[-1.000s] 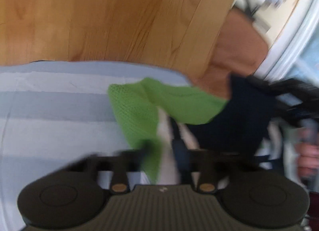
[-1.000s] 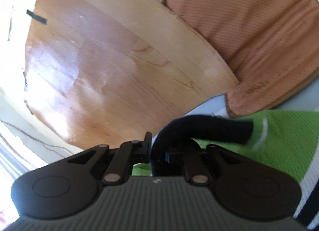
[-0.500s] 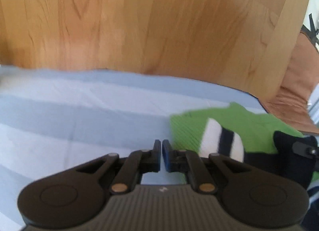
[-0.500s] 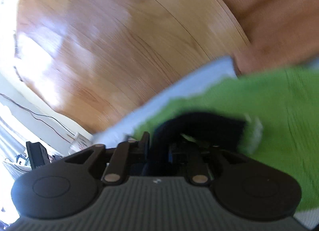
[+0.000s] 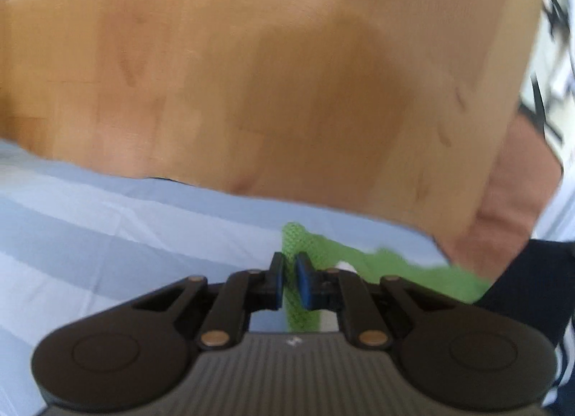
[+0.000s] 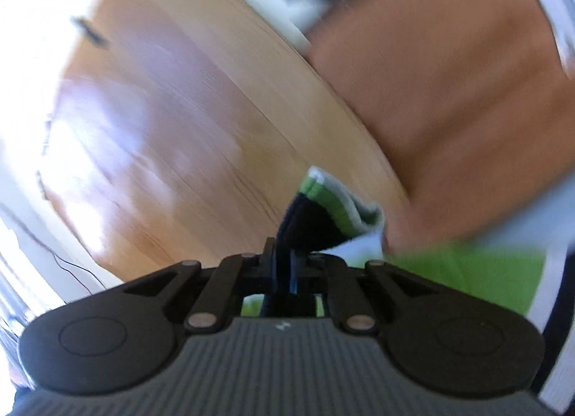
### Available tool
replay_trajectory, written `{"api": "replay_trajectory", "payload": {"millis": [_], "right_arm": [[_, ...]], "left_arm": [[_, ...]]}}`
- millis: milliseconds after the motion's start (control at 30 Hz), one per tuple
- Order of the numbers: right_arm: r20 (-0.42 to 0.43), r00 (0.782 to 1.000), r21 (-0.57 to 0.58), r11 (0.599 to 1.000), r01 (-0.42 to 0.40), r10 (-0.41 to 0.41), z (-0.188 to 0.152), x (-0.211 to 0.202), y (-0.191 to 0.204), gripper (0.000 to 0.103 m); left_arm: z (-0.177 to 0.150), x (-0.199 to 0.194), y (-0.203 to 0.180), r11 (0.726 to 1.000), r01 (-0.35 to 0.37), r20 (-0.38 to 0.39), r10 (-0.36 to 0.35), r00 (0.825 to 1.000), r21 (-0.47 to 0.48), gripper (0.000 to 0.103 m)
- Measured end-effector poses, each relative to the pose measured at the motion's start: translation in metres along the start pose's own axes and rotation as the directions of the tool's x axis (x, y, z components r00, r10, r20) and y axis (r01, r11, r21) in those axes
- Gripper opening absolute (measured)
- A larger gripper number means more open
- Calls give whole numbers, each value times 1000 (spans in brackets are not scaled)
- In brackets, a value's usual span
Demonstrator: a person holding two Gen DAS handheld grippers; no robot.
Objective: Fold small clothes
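Observation:
The small garment [image 5: 395,268] is green knit with navy and white stripes, and it lies on a blue-striped cloth [image 5: 107,236]. My left gripper [image 5: 289,265] is shut, its blue pads almost touching. The garment's left edge runs right at its tips, and I cannot tell whether that edge is pinched. In the right wrist view my right gripper [image 6: 282,254] has its jaws closing on the garment's navy end [image 6: 305,225], which sticks up between the pads with a green and white band [image 6: 337,207] folded over it. More of the green garment [image 6: 485,272] lies to the right.
A wooden table [image 5: 251,74] stretches beyond the striped cloth. An orange mesh mat [image 6: 449,92] lies at the far right, just past the garment. In the right wrist view the table edge [image 6: 72,218] drops off at the left. Both views are blurred by motion.
The left gripper let go of the green cloth it held a second ago and now sits shut at the garment's left edge. The right gripper kept the navy end and swung toward the orange mat.

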State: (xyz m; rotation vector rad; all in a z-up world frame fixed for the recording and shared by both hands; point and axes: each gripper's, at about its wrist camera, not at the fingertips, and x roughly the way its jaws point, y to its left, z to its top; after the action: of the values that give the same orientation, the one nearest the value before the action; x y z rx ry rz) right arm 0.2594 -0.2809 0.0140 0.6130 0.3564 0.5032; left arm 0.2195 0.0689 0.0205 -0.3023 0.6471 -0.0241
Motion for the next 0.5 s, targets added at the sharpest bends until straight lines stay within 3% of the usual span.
{"api": "replay_trajectory", "payload": {"millis": [67,100,133,167,200,233,300,400,500], "right_arm": [[20,995,-73,992,100,-98,-8,-7,2,10],[-9,985,-112,979,168,-170,-16,-3,-1,14],[-75,962,-157,955,250,-264,-26,4,-6,17],[-170,920,-172,930,326,-354,-37,13,-16,24],[-240,892,-132,924,360,-382,-43,14,-28,28],[-265,893,-60,930,361,-364,-46,9,-38,28],[-224,923,61,941,333,-313,-44,-14,-48,33],[-108,931,57,933,356,-348,-36,-45,-37,38],[-46,950,-9,951,309,-309,-35,-50,-14,38]], "left_arm": [[-3,6,5,999,-29,-15,29,999,-22,8],[-7,11,4,999,-51,-25,51,998,-8,8],[-11,17,1,997,-77,-36,78,996,15,9],[-15,22,0,994,-100,-52,102,993,36,9],[-17,28,-3,991,-120,-79,125,989,60,11],[-17,28,-4,989,-129,-82,135,987,74,14],[-13,17,-2,989,-123,-69,128,989,81,14],[-7,-13,7,992,-118,-26,119,993,38,16],[-10,-42,2,999,-45,8,45,999,19,16]]}}
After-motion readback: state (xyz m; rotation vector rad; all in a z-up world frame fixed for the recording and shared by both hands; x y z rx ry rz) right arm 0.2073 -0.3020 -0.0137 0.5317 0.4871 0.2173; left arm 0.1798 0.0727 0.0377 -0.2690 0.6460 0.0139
